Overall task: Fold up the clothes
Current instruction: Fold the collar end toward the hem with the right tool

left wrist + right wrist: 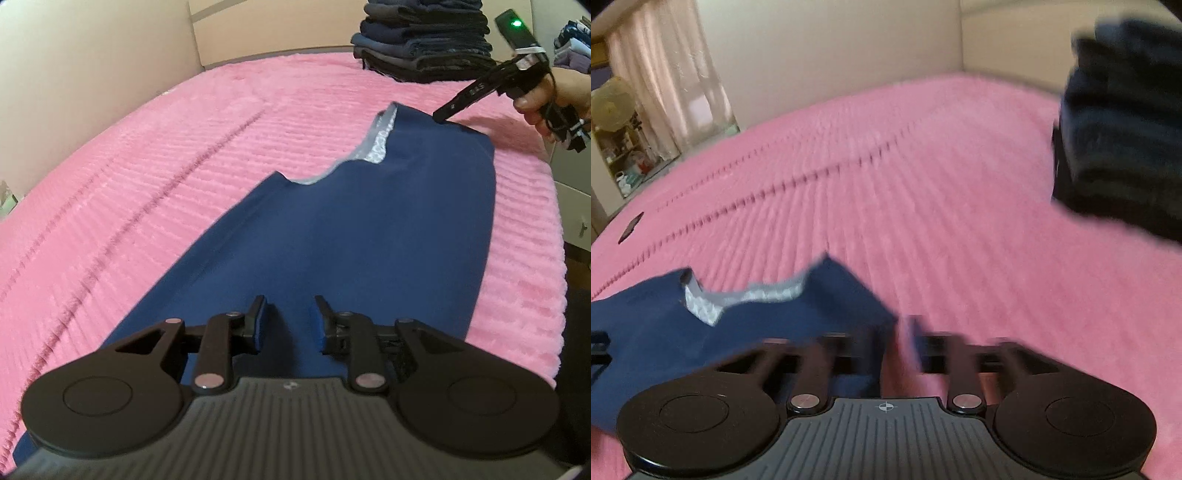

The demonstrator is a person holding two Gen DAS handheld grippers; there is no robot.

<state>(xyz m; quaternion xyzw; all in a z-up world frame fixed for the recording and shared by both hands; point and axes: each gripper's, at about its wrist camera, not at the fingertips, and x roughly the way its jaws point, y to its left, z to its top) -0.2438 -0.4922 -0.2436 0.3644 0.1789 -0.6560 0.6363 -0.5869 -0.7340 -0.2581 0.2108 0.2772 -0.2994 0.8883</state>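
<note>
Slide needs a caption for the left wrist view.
Open left gripper over navy garment on pink bedspread; right gripper at its far corner.

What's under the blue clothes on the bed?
The blue garment lies flat on the pink ribbed blanket, which shows all around it. Whether anything else hides beneath the cloth cannot be seen, because the fabric covers it.

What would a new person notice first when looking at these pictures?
First, the bright pink blanket that covers the whole bed, with a dark blue garment spread flat along it. Next, the tall stack of folded dark clothes at the far end of the bed. The left hand-held gripper is open above the near end of the garment, and the right hand-held gripper reaches its far corner.
</note>
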